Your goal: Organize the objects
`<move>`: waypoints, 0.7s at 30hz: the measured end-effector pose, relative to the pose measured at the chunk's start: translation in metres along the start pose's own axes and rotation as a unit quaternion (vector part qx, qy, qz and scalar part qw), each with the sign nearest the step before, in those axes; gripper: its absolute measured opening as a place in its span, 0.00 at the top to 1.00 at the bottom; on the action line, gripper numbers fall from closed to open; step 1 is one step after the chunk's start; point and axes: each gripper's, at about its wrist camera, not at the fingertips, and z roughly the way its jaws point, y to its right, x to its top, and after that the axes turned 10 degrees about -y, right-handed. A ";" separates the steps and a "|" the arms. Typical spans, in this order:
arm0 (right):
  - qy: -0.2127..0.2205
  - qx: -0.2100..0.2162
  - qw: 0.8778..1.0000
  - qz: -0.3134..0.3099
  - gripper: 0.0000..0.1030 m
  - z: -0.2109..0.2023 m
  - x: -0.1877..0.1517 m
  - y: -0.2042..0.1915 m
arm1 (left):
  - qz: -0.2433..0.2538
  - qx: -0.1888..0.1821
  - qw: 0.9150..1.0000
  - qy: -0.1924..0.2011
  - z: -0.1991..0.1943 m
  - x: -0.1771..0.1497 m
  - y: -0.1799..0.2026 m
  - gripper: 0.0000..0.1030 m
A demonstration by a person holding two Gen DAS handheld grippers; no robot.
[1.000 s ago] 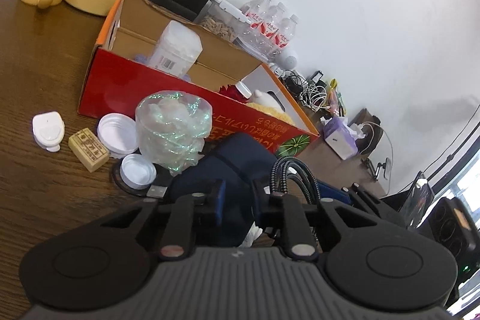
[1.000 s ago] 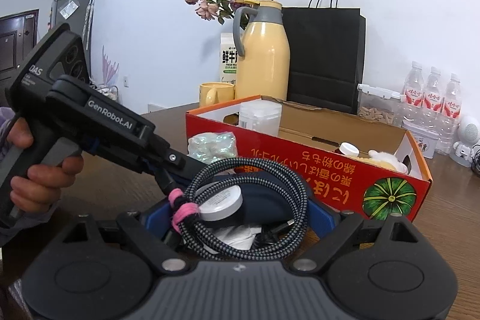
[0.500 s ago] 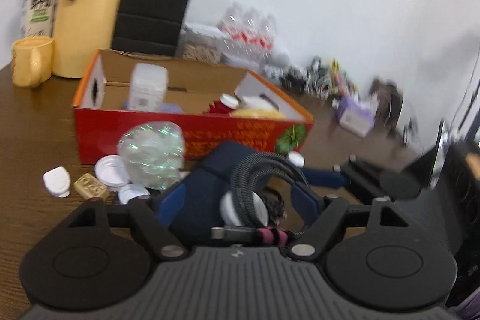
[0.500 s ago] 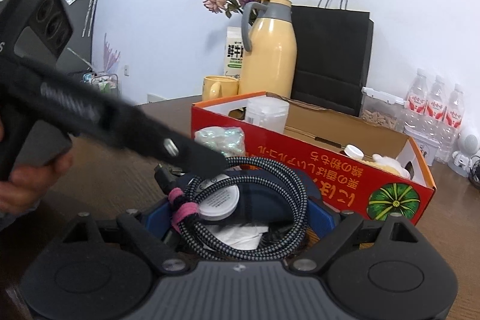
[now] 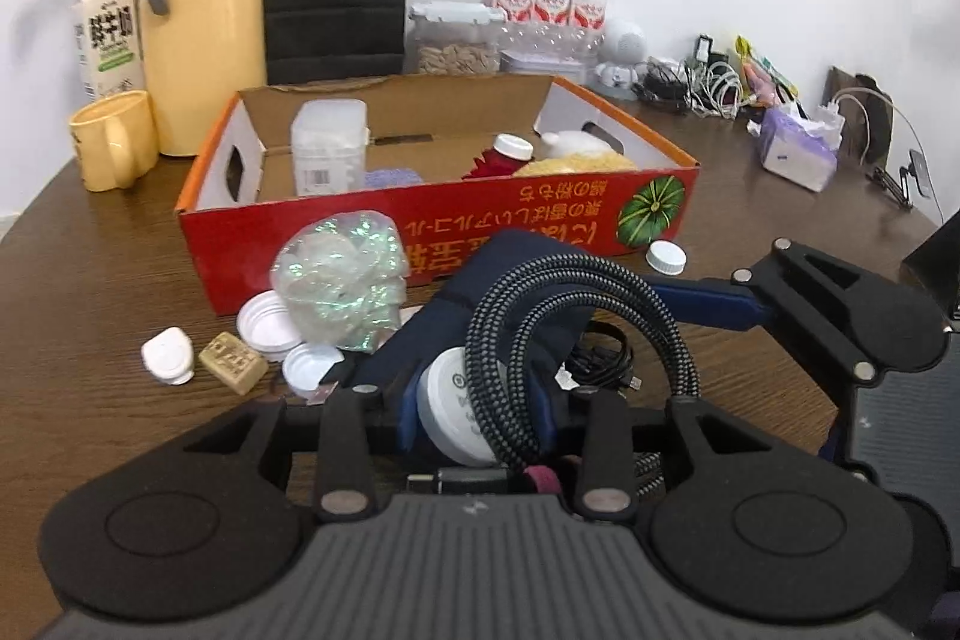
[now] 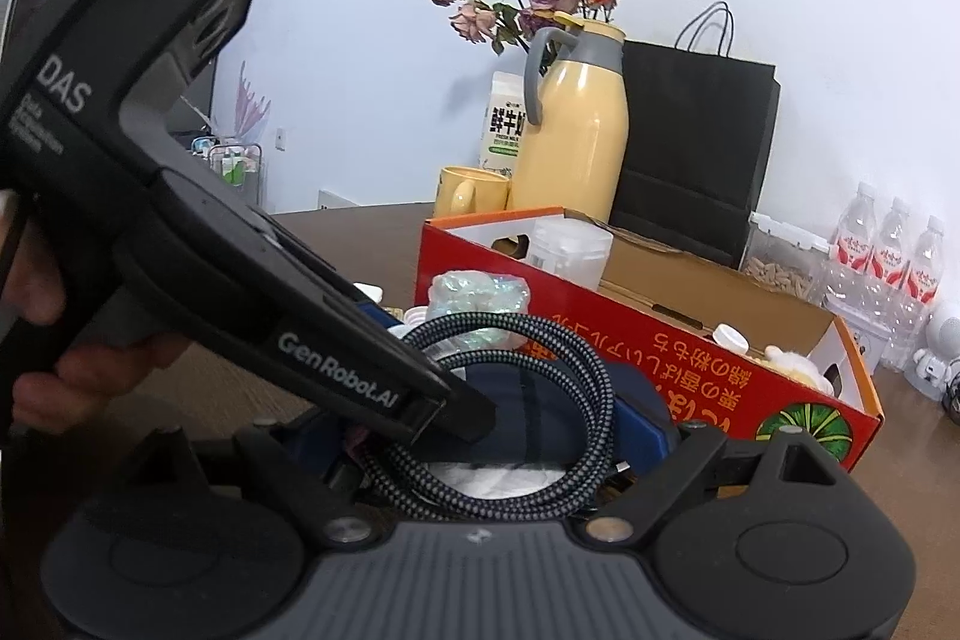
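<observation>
Cardboard box point(image 5: 420, 214) sits mid-tabletop holding a plastic jar point(image 5: 328, 145), a red bottle point(image 5: 501, 155) and something yellow. Before it, the braided cable point(image 5: 576, 340) coils over a white tin point(image 5: 453, 415). My left gripper point(image 5: 474, 427) is narrow around both; my right gripper point(image 6: 474, 466) spreads wide. I'd lift slowly, keeping the coil from slipping.

- The open box point(image 5: 420, 214) sits mid-table point(image 5: 90, 280); a jug point(image 5: 201, 16), mug point(image 5: 114, 148) and carton point(image 5: 108, 34) stand behind its left end.
- A crinkled bag point(image 5: 342, 280) and loose lids point(image 5: 267, 325) lie just before the box.
- A coiled cable point(image 5: 576, 340) rests on a pouch point(image 5: 510, 274), right of the bag.
- Water bottles point(image 5: 546, 4) stand behind the box.
</observation>
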 end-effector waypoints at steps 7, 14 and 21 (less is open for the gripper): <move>-0.006 0.000 1.000 -0.008 0.13 0.001 0.001 -0.003 | 0.004 -0.034 0.999 0.028 -0.023 -0.013 -0.008 0.73; -0.013 -0.001 1.000 -0.011 0.13 0.002 0.002 -0.006 | -0.016 -0.061 0.997 0.033 -0.035 -0.019 -0.021 0.82; -0.021 -0.011 1.000 -0.005 0.13 0.004 0.001 -0.004 | -0.035 -0.039 0.998 0.021 -0.036 -0.021 -0.040 0.99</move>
